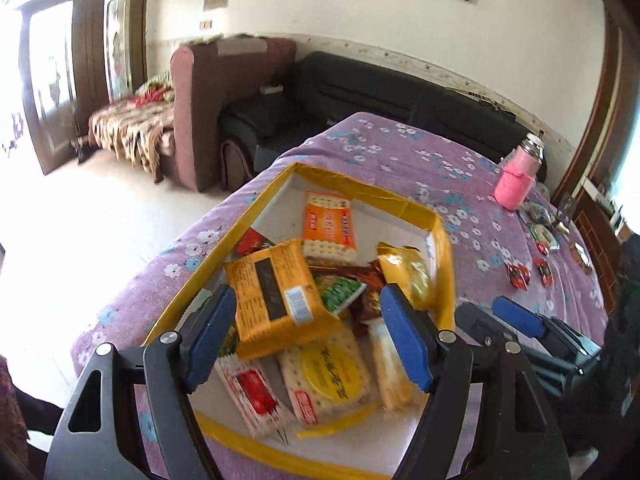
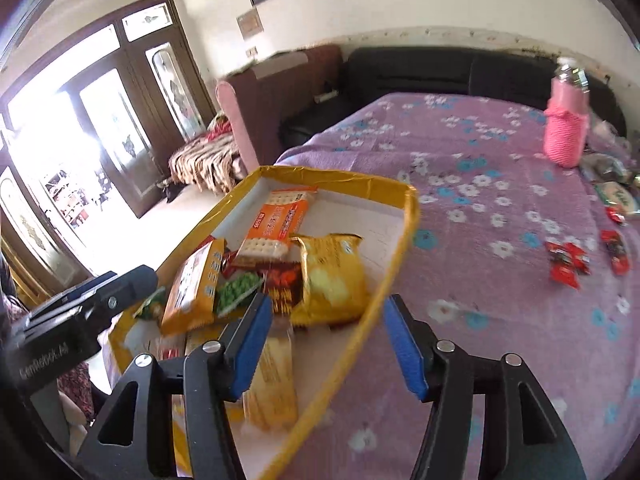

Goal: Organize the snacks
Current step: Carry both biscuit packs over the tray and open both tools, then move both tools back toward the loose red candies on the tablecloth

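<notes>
Left wrist view: our left gripper (image 1: 308,336) and right gripper (image 2: 326,344), both wide and empty, straddle the box (image 1: 438,220); its crowded packets could spill

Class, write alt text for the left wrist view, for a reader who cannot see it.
An open left gripper hovers over a yellow-edged box heaped with snack packets, an orange packet on top. The box sits on a purple floral tablecloth, with a pink bottle and red candies to the right.

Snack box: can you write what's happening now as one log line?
left gripper: open, above snack box | right gripper: open, over box rim | red candies: on tablecloth
</notes>
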Action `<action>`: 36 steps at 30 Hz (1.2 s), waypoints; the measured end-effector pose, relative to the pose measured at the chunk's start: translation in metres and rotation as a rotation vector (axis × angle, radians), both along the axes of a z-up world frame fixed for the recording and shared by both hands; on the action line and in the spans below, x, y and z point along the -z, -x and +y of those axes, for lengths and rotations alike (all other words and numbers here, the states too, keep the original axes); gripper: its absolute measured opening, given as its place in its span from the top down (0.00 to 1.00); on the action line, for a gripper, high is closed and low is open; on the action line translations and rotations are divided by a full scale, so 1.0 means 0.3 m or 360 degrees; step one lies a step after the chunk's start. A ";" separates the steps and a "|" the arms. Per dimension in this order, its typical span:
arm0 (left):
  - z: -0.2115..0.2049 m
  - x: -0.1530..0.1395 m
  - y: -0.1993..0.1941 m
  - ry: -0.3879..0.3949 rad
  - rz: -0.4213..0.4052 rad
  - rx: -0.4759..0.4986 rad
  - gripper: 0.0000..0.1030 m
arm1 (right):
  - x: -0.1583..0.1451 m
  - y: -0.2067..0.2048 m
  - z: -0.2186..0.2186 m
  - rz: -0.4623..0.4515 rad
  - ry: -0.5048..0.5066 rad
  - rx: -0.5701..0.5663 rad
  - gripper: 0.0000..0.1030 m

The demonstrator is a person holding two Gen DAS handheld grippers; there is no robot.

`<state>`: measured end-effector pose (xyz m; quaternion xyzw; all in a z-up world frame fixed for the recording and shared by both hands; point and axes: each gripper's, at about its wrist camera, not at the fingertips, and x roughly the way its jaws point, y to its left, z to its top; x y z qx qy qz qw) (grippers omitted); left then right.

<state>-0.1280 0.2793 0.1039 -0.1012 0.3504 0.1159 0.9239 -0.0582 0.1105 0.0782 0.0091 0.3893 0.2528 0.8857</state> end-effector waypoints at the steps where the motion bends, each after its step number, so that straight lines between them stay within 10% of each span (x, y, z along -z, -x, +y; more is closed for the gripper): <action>1: -0.018 -0.008 0.011 -0.0030 -0.0010 0.0002 0.27 | -0.005 0.035 -0.028 -0.0031 -0.0005 0.0016 0.40; 16: -0.230 -0.079 0.099 -0.0251 -0.0064 0.0116 0.25 | -0.038 0.235 -0.243 -0.0123 -0.0137 0.0128 0.32; 36: -0.297 -0.072 0.102 -0.0211 -0.0005 0.0229 0.23 | -0.032 0.286 -0.365 -0.0141 -0.0241 0.0245 0.29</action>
